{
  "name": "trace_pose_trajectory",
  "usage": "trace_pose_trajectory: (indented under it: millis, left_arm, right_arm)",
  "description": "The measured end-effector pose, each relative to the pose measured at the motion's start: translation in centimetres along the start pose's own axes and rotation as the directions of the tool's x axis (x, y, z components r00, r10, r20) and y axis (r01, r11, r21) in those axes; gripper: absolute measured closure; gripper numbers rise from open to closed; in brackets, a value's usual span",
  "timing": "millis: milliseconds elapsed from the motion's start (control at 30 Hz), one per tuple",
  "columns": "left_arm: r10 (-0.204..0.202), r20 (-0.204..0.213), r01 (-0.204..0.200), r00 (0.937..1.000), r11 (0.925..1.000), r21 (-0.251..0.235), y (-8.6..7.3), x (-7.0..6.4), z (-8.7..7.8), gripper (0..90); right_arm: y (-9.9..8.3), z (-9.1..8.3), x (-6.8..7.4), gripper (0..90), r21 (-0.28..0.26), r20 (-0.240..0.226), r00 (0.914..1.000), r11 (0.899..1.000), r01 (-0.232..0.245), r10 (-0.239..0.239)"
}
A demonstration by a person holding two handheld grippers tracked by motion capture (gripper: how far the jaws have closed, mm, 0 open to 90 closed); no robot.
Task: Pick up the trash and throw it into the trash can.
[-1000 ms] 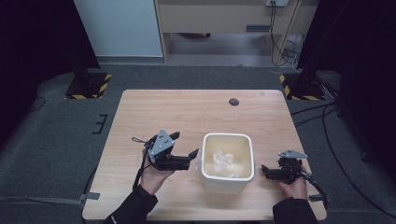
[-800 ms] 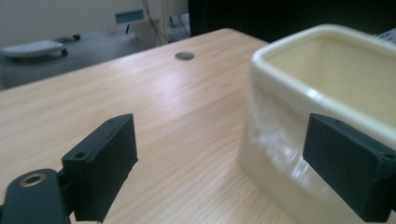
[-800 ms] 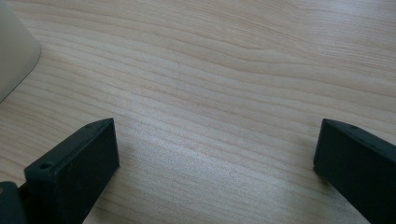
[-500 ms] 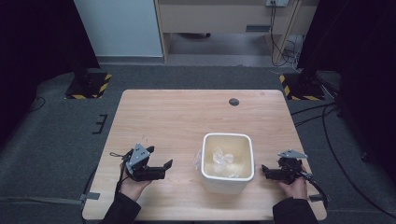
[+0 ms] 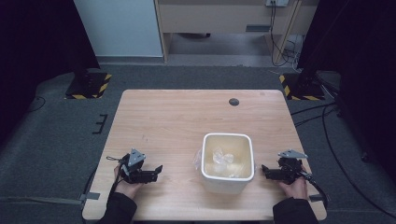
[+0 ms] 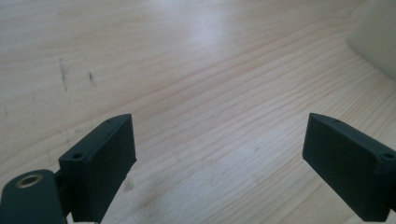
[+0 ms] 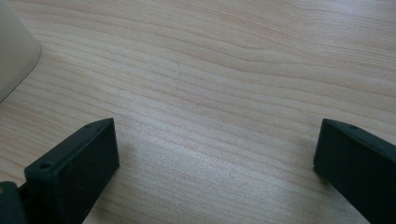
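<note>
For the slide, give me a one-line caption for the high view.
Both open grippers, left gripper and right gripper, rest either side of the cream bin.

In your left gripper view the cream plastic bin (image 6: 376, 39) is only a blurred corner cut off at the top right edge, and in your right gripper view it is a pale sliver clipped at the left edge. From the high view, the crumpled clear plastic pieces (image 5: 223, 158) inside it are too small and glary to count or identify. Your forearms are cut off by the bottom edge there.
</note>
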State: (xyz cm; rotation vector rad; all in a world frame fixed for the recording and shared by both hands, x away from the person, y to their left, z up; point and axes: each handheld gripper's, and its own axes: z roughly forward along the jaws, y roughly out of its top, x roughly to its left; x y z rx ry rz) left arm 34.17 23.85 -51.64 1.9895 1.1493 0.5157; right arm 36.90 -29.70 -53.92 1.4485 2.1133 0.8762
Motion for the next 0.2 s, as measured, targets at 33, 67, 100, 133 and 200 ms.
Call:
trace_pose_trajectory:
  millis: [33,67,100,133,200]
  left_arm:
    - [-0.002,-0.006,0.002,1.0000,0.9999,0.010,-0.19,0.08,0.19,8.5]
    - [-0.004,-0.008,0.005,1.0000,0.9997,0.025,-0.35,0.15,0.35,8.4]
    - [-0.003,-0.010,0.003,0.9999,0.9993,0.038,-0.50,0.23,0.47,8.1]
    - [-0.001,-0.013,0.001,0.9999,0.9989,0.047,-0.60,0.27,0.56,7.9]
    - [0.003,-0.020,-0.002,0.9998,0.9981,0.062,-0.79,0.35,0.73,7.5]
  right_arm:
    - [0.00,0.00,0.00,0.3,0.000,0.000,1.0000,1.000,0.000,0.000]
    - [0.00,0.00,0.01,0.3,0.000,0.000,1.0000,1.000,-0.001,0.001]
    - [0.00,0.00,-0.01,0.3,0.000,0.000,1.0000,1.000,0.001,-0.001]
    - [0.00,0.00,0.00,0.3,0.000,0.000,1.0000,1.000,0.000,0.000]
    - [0.00,0.00,0.00,0.3,0.000,0.000,1.0000,1.000,0.000,0.000]
